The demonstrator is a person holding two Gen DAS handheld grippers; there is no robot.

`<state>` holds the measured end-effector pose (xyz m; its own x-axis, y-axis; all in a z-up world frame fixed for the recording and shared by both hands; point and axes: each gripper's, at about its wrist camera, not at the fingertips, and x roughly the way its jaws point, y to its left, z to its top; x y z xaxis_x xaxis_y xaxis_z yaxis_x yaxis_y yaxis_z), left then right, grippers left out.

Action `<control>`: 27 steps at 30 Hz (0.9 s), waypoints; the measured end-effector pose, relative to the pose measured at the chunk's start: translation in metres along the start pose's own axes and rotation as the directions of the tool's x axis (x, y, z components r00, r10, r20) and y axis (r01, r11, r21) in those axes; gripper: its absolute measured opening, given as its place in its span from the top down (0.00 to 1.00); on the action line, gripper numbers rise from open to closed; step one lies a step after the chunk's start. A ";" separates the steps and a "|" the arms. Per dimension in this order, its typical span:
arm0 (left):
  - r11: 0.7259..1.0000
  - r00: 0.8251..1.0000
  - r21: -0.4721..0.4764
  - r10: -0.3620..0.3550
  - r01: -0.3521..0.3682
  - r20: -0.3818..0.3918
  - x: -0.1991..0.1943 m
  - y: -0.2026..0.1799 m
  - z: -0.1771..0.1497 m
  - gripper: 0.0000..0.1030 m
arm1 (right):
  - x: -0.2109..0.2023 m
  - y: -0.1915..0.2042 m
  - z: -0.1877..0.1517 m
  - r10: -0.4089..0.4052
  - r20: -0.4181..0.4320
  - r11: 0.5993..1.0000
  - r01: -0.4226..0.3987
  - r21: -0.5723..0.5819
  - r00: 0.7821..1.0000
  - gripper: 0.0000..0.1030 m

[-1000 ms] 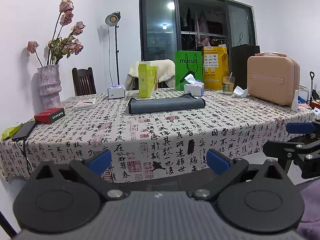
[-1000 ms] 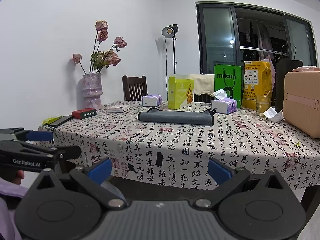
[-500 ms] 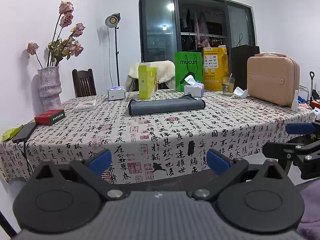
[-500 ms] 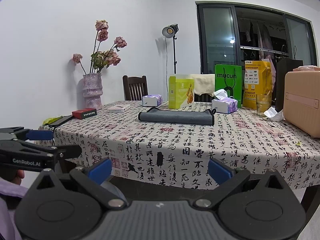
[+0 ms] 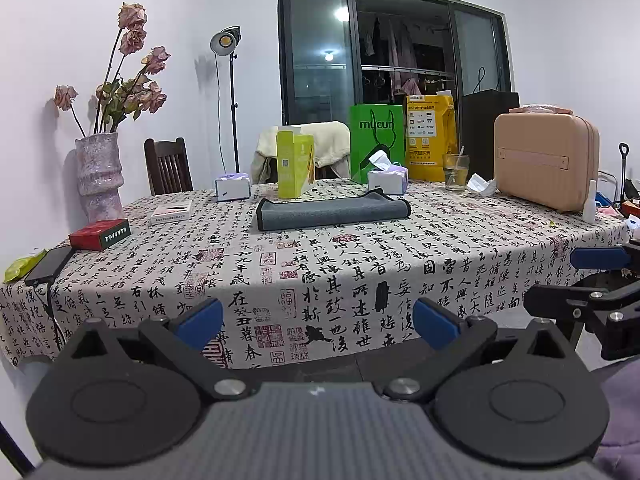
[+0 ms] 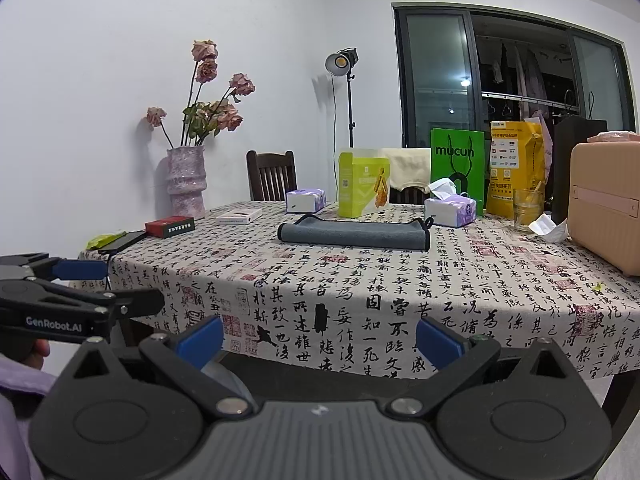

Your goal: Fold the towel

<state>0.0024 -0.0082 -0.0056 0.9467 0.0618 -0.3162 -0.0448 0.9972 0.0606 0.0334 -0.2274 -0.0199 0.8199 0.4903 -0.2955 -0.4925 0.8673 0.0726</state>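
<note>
A grey towel (image 5: 332,213) with a dark hem lies folded into a long flat strip on the far middle of the table; it also shows in the right wrist view (image 6: 354,233). My left gripper (image 5: 318,322) is open and empty, held low in front of the table's near edge, well short of the towel. My right gripper (image 6: 319,338) is open and empty too, at the same height to the right. Each gripper shows at the edge of the other's view, the right one (image 5: 592,280) and the left one (image 6: 80,288).
The table (image 5: 320,280) has a calligraphy-print cloth hanging over its near edge. Behind the towel stand a yellow-green box (image 5: 295,164), tissue packs (image 5: 387,178), a green bag (image 5: 376,140) and a glass (image 5: 456,168). A beige case (image 5: 546,160) is at right. A vase (image 5: 99,176), red box (image 5: 100,234) and phone (image 5: 48,265) are at left.
Both views have lifted very slightly. Nothing else has moved and both grippers stay open.
</note>
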 end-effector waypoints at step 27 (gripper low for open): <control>1.000 1.000 -0.003 0.003 -0.003 0.008 0.000 0.001 0.005 0.00 | -0.001 0.000 0.001 -0.003 0.006 1.000 0.003 -0.007 1.000 0.00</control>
<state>0.0038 -0.0078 -0.0006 0.9491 0.0648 -0.3083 -0.0489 0.9971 0.0588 0.0332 -0.2274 -0.0187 0.8230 0.4886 -0.2896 -0.4925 0.8679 0.0647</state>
